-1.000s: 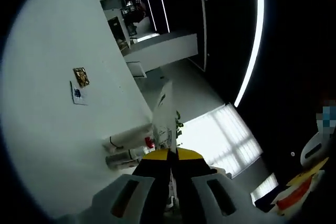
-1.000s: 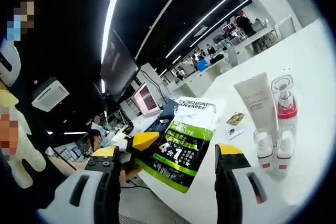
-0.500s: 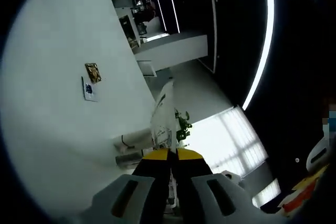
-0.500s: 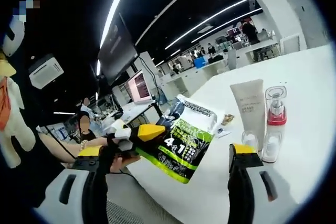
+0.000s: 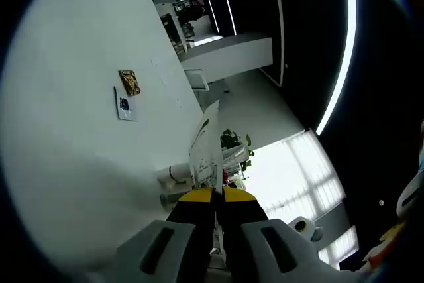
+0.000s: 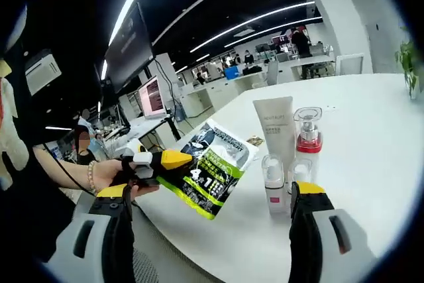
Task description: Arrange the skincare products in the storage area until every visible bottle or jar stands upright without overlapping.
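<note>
Long white light strips (image 6: 199,28) run across a dark ceiling and give most of the light. In the left gripper view one strip (image 5: 341,44) glows very bright, and a big window (image 5: 298,177) is washed out to plain white. The white surface (image 6: 371,130) is bright and even, with soft, faint shadows under the bottles (image 6: 301,144). Straight lines bend near the edges of both round views. Things close by look sharp. The far desks and people look small and a bit fuzzy.
</note>
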Demonstrator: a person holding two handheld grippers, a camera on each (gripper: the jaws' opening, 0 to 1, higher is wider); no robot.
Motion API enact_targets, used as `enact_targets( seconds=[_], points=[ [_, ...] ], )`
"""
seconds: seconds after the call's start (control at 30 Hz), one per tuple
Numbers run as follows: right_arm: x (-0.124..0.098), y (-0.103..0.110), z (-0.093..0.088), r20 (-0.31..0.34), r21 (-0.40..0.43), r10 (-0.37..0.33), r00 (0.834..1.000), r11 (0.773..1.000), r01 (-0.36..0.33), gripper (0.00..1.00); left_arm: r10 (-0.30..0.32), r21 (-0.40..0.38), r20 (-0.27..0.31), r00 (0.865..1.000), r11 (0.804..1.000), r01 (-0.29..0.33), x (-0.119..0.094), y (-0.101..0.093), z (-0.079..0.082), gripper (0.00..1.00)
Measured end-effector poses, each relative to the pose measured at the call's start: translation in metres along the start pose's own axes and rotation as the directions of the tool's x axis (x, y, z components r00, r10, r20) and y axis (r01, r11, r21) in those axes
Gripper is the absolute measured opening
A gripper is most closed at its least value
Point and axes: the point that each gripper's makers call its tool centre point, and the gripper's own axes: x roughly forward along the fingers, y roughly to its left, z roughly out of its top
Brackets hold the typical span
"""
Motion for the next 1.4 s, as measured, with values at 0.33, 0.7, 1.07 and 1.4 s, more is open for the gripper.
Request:
enact_targets(
  seconds=[0.33, 0.7, 1.07, 1.4],
  points=[
    [-0.012, -0.027, -0.008, 0.009, 0.032, -0.100, 0.995, 0.995, 0.099, 1.00, 0.088, 0.022, -0.030, 0.996, 0.996, -0.087, 0.011, 0.027, -0.012, 0.00],
    [-0.019, -0.044, -0.014, 0.011, 0.055, -0.178, 0.984, 0.983, 0.178, 1.00, 0.172, 0.076, -0.042, 0.984, 0.983, -0.169, 0.017, 0.058, -0.018, 0.00],
    [-0.018, -0.044, -0.019, -0.008, 0.048, -0.191, 0.981, 0.980, 0.191, 1.00, 0.299, 0.262, -0.005, 0.954, 0.921, -0.287, 0.015, 0.081, -0.012, 0.00],
    [-0.018, -0.045, -0.019, -0.010, 0.054, -0.193, 0.981, 0.980, 0.193, 1.00, 0.403, 0.666, -0.081, 0.912, 0.703, -0.251, 0.015, 0.090, -0.016, 0.05]
  ],
)
